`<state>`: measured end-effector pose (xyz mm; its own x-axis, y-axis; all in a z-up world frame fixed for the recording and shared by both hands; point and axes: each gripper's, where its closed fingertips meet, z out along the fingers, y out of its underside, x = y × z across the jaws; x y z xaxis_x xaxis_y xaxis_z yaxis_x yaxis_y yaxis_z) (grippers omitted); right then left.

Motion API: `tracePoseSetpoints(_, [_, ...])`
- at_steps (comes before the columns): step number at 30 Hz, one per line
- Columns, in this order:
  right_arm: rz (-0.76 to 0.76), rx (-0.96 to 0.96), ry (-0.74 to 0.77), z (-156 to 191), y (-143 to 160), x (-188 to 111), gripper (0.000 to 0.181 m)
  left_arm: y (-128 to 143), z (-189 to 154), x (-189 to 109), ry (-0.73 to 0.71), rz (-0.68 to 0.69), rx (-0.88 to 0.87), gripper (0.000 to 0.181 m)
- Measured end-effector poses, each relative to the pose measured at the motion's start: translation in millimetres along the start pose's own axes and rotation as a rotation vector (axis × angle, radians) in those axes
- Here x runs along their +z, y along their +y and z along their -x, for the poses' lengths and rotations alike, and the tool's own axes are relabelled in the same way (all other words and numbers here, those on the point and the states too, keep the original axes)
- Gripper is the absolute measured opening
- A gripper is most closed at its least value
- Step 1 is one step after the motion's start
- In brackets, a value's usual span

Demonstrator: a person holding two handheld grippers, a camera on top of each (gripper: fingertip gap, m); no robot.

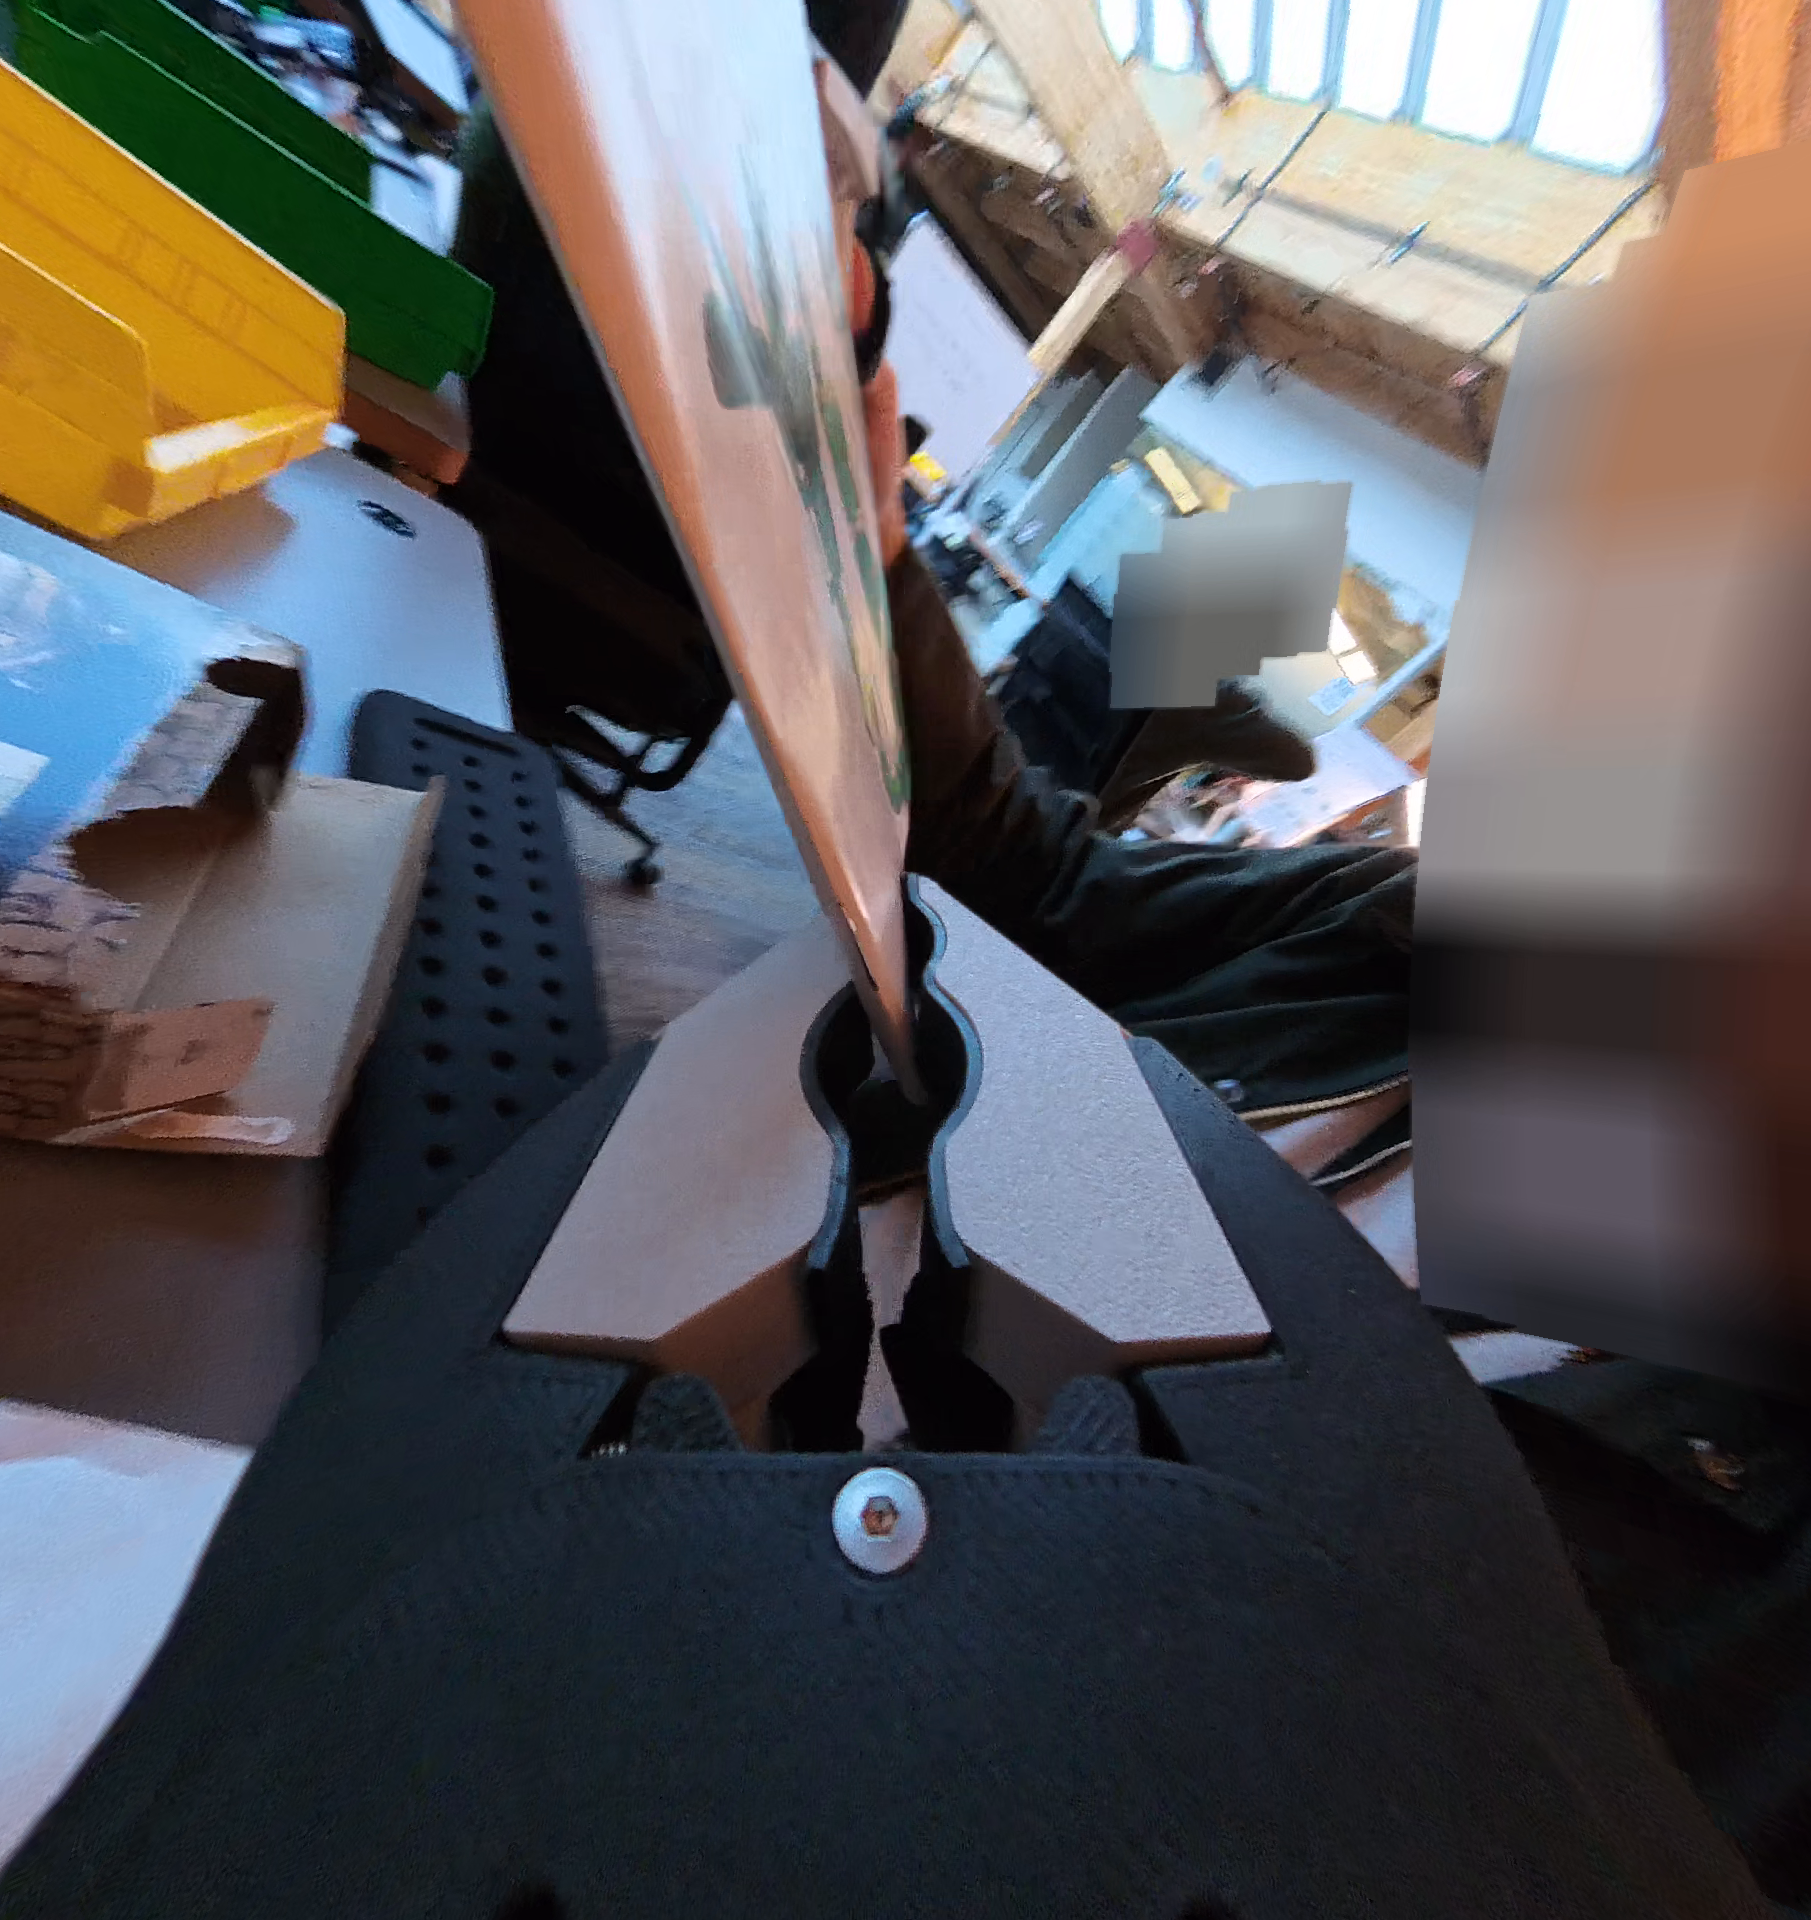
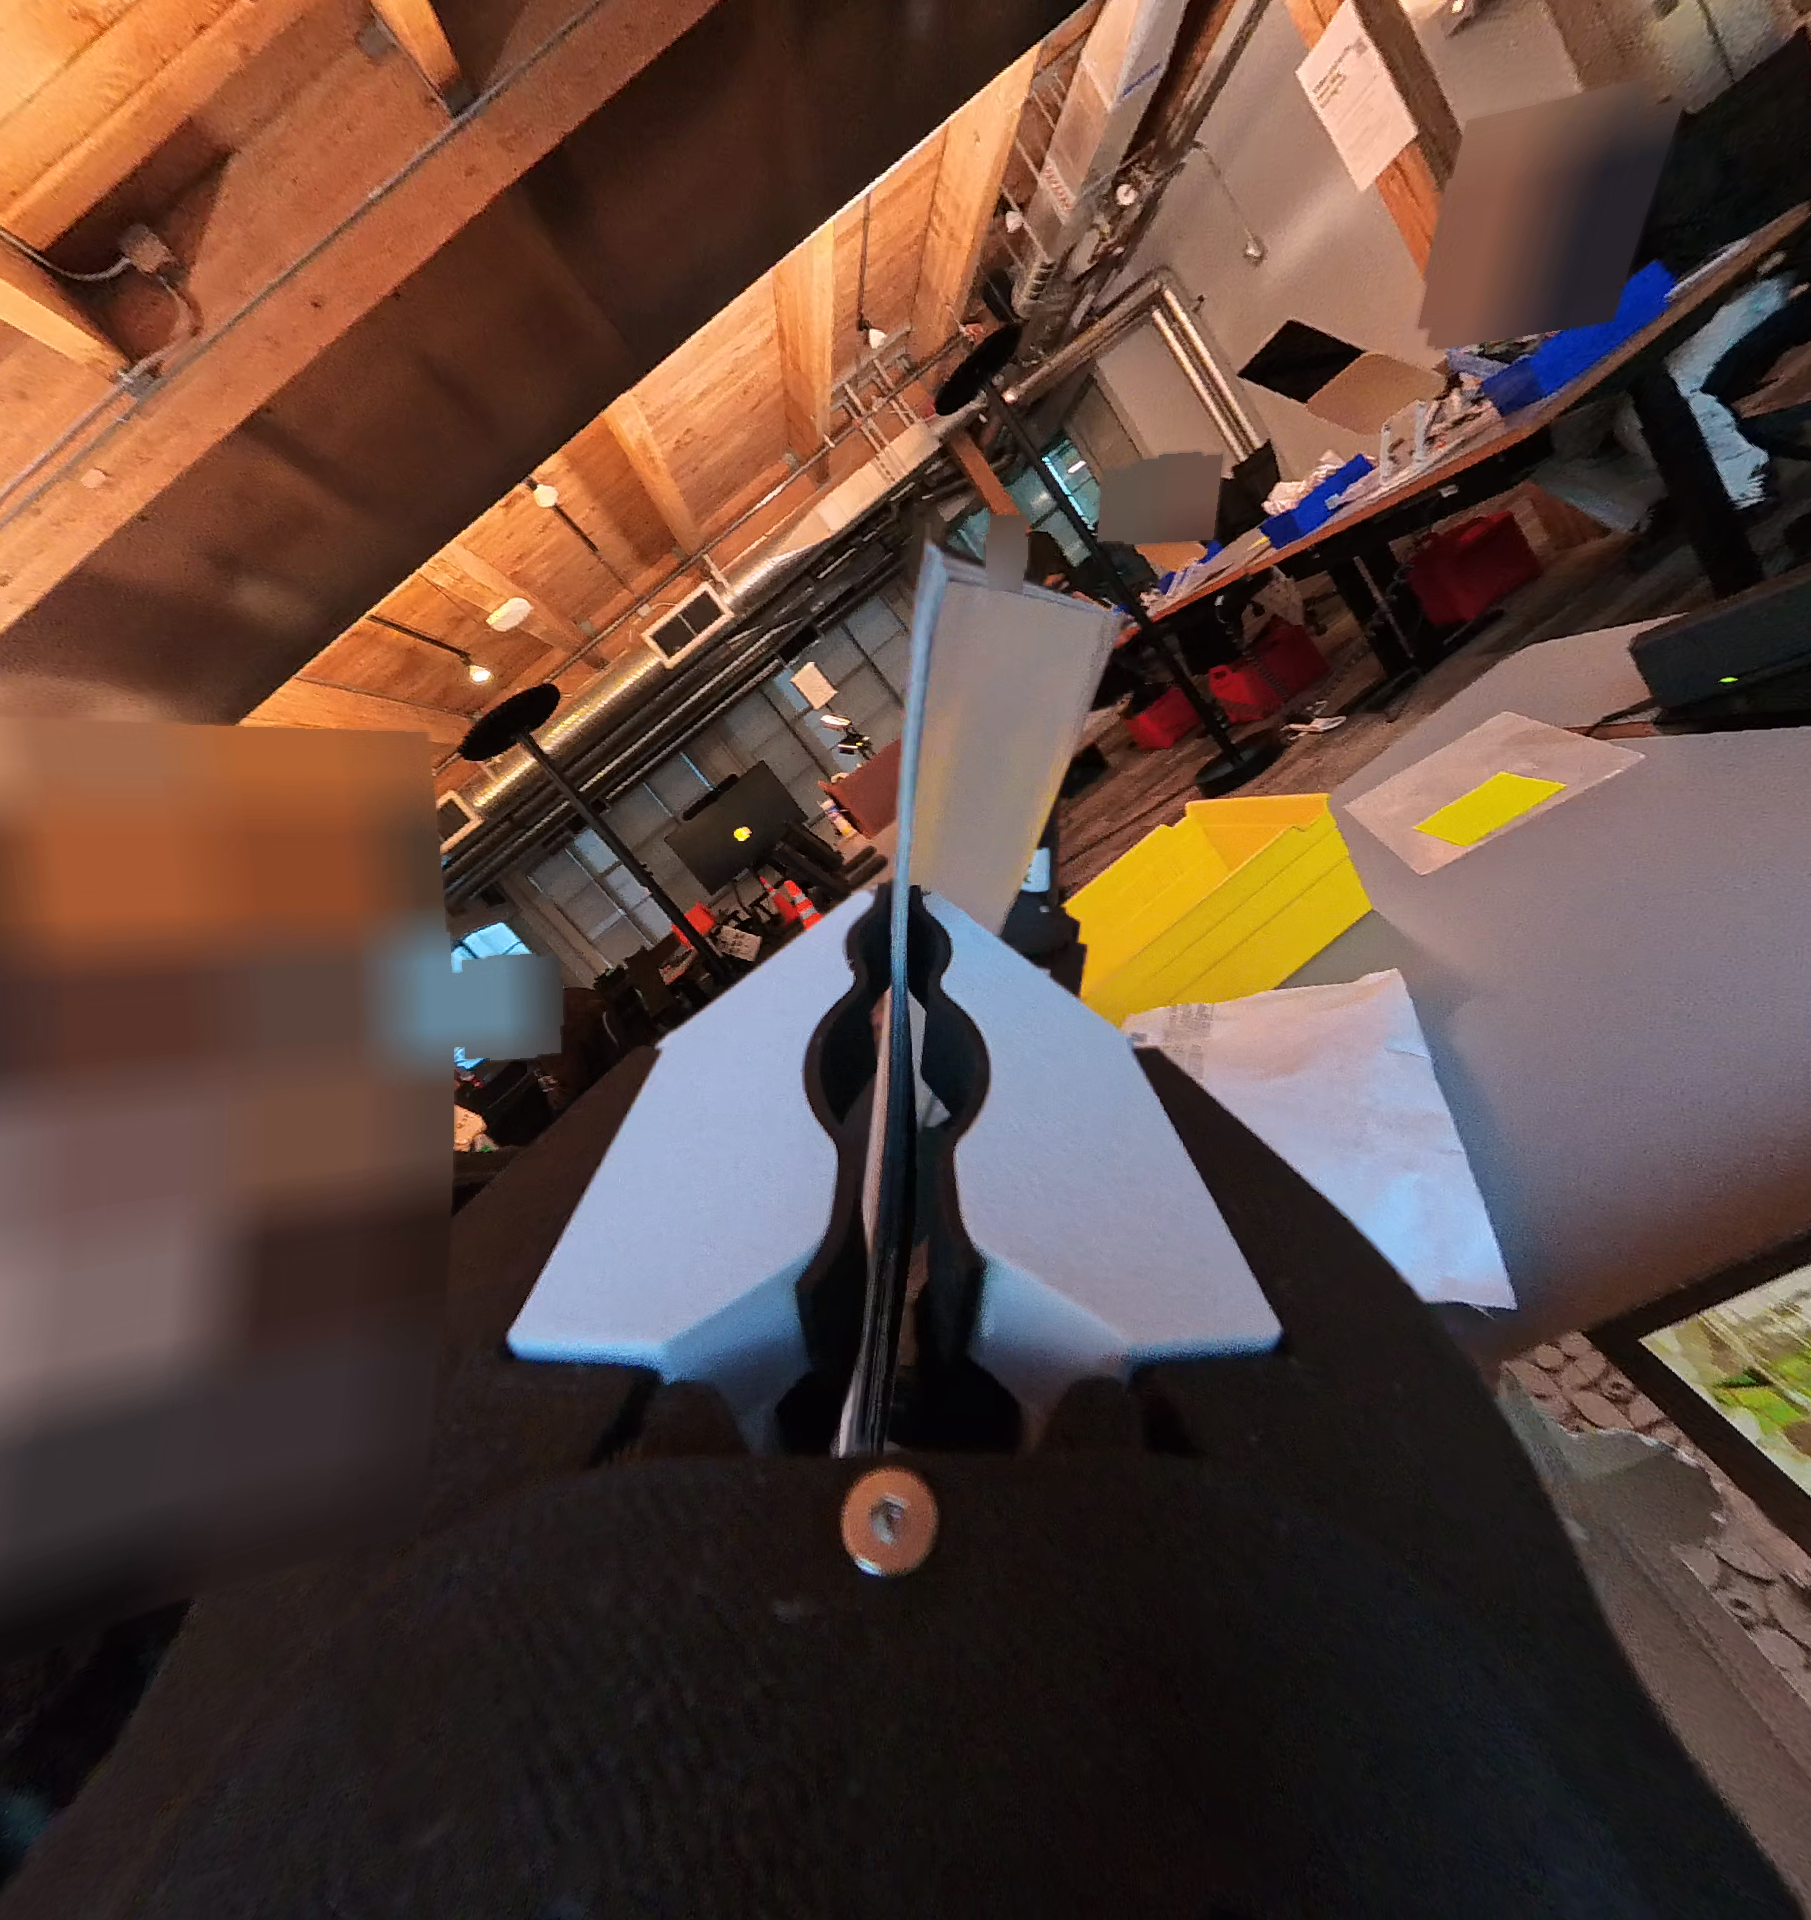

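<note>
My left gripper point(image 1: 906, 914) is shut on the corner of a thin flat card point(image 1: 714, 364) with a printed green picture on one face. The card stands up and leans left above the fingers. My right gripper point(image 2: 906, 914) is shut on the edge of a thin white booklet or folded sheet point(image 2: 994, 748), which stands edge-on and fans open above the fingertips. Both grippers are lifted and tilted upward, away from the table. An orange gripper part point(image 1: 865, 301) shows behind the card's far edge.
Yellow bins point(image 1: 101, 343) and green bins point(image 1: 257, 177) sit at the back left, with a torn cardboard box point(image 1: 153, 883) and a black perforated plate point(image 1: 485, 935) on the white table point(image 1: 361, 582). In the right wrist view, yellow bins point(image 2: 1223, 904), a white paper point(image 2: 1348, 1122) and a picture box point(image 2: 1763, 1382) lie below. About 15 cm separates my left fingertips from my right.
</note>
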<state>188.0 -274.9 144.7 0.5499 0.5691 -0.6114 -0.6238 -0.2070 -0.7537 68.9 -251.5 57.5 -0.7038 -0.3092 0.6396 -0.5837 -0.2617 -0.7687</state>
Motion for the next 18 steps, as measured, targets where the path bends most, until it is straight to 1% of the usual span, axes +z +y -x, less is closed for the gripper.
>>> tracePoseSetpoints(2, [0.000, -0.041, -0.001, 9, -4, 1, 0.000, -6, 3, -3, -0.095, 0.047, 0.094, 0.000])
tracePoseSetpoints(3, [0.029, -0.084, 0.041, 10, -3, 2, 0.008, -11, -1, -3, -0.116, 0.067, 0.131, 0.000])
tracePoseSetpoints(5, [0.135, -0.157, 0.182, 3, 9, 0, 0.004, -23, -11, 1, -0.122, 0.096, 0.158, 0.000])
tracePoseSetpoints(6, [0.180, -0.186, 0.227, 0, 16, -5, 0.002, -26, -12, 3, -0.135, 0.124, 0.170, 0.000])
tracePoseSetpoints(7, [0.176, -0.197, 0.240, 2, 17, -10, 0.001, -27, -9, 6, -0.162, 0.157, 0.190, 0.000])
tracePoseSetpoints(10, [0.160, -0.138, 0.258, 3, 28, -35, 0.000, -27, 17, 14, -0.297, 0.239, 0.262, 0.000])
tracePoseSetpoints(12, [0.136, -0.170, 0.356, -6, 42, -63, 0.000, -31, 31, 23, -0.337, 0.255, 0.296, 0.000])
tracePoseSetpoints(13, [0.091, -0.175, 0.414, -10, 48, -82, 0.000, -31, 43, 27, -0.377, 0.284, 0.320, 0.008])
tracePoseSetpoints(14, [0.019, -0.156, 0.451, -13, 55, -101, 0.000, -31, 63, 27, -0.466, 0.329, 0.356, 0.021])
tracePoseSetpoints(15, [-0.087, -0.094, 0.458, -15, 62, -120, 0.000, -32, 89, 24, -0.575, 0.376, 0.400, 0.035])
tracePoseSetpoints(16, [-0.220, 0.015, 0.444, -21, 72, -137, 0.000, -32, 112, 23, -0.662, 0.417, 0.433, 0.044])
tracePoseSetpoints(18, [-0.433, 0.283, 0.412, -43, 109, -163, 0.000, -26, 151, 31, -0.752, 0.500, 0.450, 0.047])
